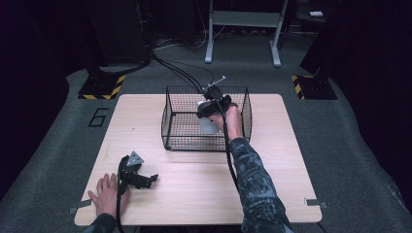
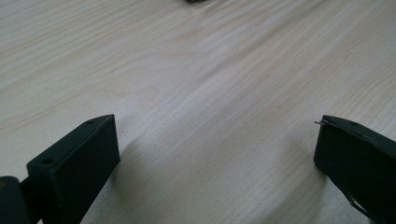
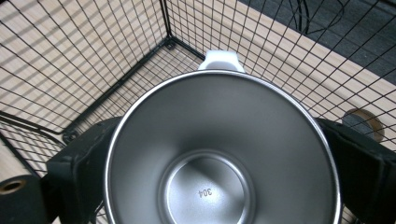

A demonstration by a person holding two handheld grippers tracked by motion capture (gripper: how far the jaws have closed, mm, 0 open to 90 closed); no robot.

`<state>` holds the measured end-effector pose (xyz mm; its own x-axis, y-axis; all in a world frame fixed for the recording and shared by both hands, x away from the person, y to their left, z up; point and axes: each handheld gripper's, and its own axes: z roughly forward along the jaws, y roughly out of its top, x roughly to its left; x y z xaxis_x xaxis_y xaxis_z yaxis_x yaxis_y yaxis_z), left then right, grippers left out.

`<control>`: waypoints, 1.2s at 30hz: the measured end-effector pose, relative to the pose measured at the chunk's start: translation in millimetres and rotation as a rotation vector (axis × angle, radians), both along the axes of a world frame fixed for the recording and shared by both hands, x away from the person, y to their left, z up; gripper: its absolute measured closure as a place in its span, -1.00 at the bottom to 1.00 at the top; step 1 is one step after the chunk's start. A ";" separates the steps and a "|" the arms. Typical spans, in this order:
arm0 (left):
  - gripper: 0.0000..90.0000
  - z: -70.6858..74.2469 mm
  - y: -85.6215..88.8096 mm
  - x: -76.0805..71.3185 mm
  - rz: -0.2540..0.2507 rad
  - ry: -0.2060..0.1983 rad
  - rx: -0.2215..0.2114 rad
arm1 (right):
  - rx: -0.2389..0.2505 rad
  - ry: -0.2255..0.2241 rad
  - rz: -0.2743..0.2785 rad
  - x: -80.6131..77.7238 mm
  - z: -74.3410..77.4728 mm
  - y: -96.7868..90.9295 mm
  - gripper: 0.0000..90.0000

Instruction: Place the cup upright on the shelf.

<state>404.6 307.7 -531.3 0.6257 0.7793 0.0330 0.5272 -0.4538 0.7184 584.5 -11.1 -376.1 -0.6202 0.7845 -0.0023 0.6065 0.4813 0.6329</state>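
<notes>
- Stainless-steel mug (image 3: 223, 154), white outer shell and white handle (image 3: 219, 59); the stamp "304" reads on its inner floor. It sits upright between the jaws of the right gripper (image 1: 214, 108), held inside the black wire basket (image 1: 171, 114), mouth facing up at the gripper's camera.
- Right gripper: jaws pressed against the mug's two opposite flanks, just under the rim, with the handle on the far side from the hand and clear of both jaws.
- Left gripper (image 1: 145, 180): jaws spread wide, nothing between them, lying on the pale wooden table (image 2: 196, 70) with the left hand (image 1: 106, 193) flat just beside it, well apart from the basket.
- Handling, as judged: rigid and unlikely to dent or break; probably light, since it looks empty. The smooth, rounded wall is slippery, so a side pinch may let it twist or slide downward.
- Best hold, as judged: across the body as now, high near the rolled rim (image 3: 140, 103), which gives a lip to catch on; keep the handle free.
- Caution: basket mesh stands close around the jaws and could snag them or the handle.
</notes>
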 end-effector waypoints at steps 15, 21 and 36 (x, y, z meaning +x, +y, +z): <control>-1.00 -0.1 -0.3 -0.2 0.002 -0.001 -0.002 | -0.013 0.029 -0.035 9.9 -24.5 1.3 -0.87; -1.00 0.0 -0.1 -0.1 0.000 -0.001 0.002 | -0.012 0.041 -0.040 12.8 -29.7 3.0 -0.87; -1.00 0.0 -0.5 -0.6 0.002 0.004 -0.003 | -0.027 0.044 -0.038 16.6 -37.6 7.5 -0.87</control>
